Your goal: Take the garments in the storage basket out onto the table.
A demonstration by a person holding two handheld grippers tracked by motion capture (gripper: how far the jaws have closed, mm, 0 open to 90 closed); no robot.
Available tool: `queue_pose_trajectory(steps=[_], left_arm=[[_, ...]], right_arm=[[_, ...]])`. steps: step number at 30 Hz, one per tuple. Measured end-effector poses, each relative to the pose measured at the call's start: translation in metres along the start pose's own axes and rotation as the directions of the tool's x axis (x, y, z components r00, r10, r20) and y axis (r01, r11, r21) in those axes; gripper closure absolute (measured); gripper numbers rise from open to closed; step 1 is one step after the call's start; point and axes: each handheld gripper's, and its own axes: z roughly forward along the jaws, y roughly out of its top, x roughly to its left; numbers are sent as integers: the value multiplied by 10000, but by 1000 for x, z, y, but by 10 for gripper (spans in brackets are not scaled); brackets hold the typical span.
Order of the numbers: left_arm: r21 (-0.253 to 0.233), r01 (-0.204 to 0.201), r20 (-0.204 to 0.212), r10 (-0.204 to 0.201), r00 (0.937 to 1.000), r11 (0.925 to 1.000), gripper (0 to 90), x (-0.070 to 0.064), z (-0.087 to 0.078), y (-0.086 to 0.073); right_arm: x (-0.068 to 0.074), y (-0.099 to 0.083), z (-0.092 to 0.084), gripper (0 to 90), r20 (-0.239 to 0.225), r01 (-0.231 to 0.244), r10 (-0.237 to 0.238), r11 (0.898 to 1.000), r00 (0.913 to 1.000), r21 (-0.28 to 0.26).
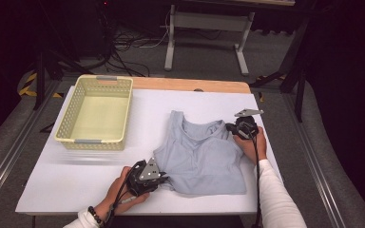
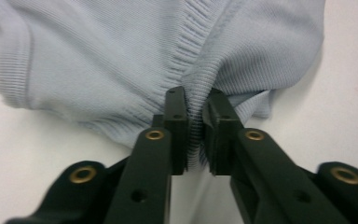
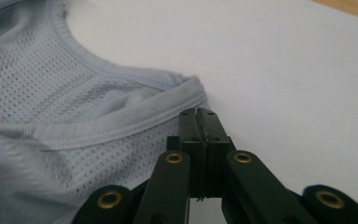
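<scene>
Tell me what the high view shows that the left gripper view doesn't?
The high view takes in the yellow basket, the whole table, both hands, and the right gripper shut at the top's shoulder strap. The left gripper view comes in close: the left gripper has its jaws pinching a fold of ribbed hem. Both show the pale blue tank top on the white surface.

One light blue top [image 1: 199, 156] lies between the two grippers: the left gripper [image 1: 164, 178] at its near corner, the right gripper [image 1: 230, 127] at its far shoulder. One yellow basket [image 1: 95, 141] stands well off beyond the left gripper. Two hands: left hand [image 1: 119, 187], right hand [image 1: 254, 145].
</scene>
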Motion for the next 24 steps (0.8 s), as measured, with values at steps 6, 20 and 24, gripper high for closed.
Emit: queue_pose_trajectory(steps=[6, 20, 24], left_arm=[[-406, -353, -392, 337, 9987, 9986, 833, 4, -21, 5], [-940, -378, -433, 338, 9985, 9949, 816, 6, -39, 5], [-868, -367, -482, 326, 9983, 9956, 812, 6, -36, 4]], right_arm=[[0, 8, -1, 689, -350, -585, 569, 9972, 9978, -458], [0, 10, 19, 847, -133, -759, 762, 9969, 9970, 210], [3, 17, 11, 864, 214, -280, 282, 9996, 9994, -92]])
